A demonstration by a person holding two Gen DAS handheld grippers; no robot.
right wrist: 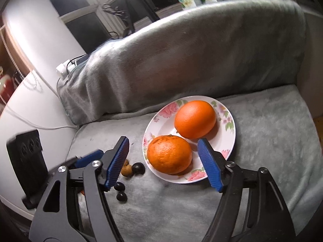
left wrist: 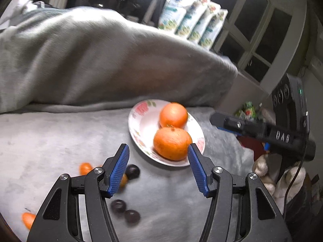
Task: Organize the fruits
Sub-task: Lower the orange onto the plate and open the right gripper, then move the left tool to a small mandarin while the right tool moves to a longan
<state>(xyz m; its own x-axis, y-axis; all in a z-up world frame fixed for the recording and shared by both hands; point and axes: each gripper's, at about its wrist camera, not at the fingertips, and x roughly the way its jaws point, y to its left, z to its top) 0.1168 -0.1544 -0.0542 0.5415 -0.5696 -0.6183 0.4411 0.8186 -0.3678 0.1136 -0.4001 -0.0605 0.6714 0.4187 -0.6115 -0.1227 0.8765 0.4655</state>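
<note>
Crowding plate (right wrist: 230, 121): dark fruits (right wrist: 138, 168), kumquats (left wrist: 85, 168).

A plate (right wrist: 229, 139) is sitting on the blanket-covered seat (right wrist: 262, 161), just before the draped backrest (right wrist: 191, 50). Two oranges are lying on it, touching: the near orange (right wrist: 169, 154) before the far orange (right wrist: 195, 119). Left of the plate, several small fruits (right wrist: 133, 169) are lying scattered on the seat. Behind the backrest, a row of packages (left wrist: 193, 18) is standing before the window (left wrist: 262, 30).
</note>
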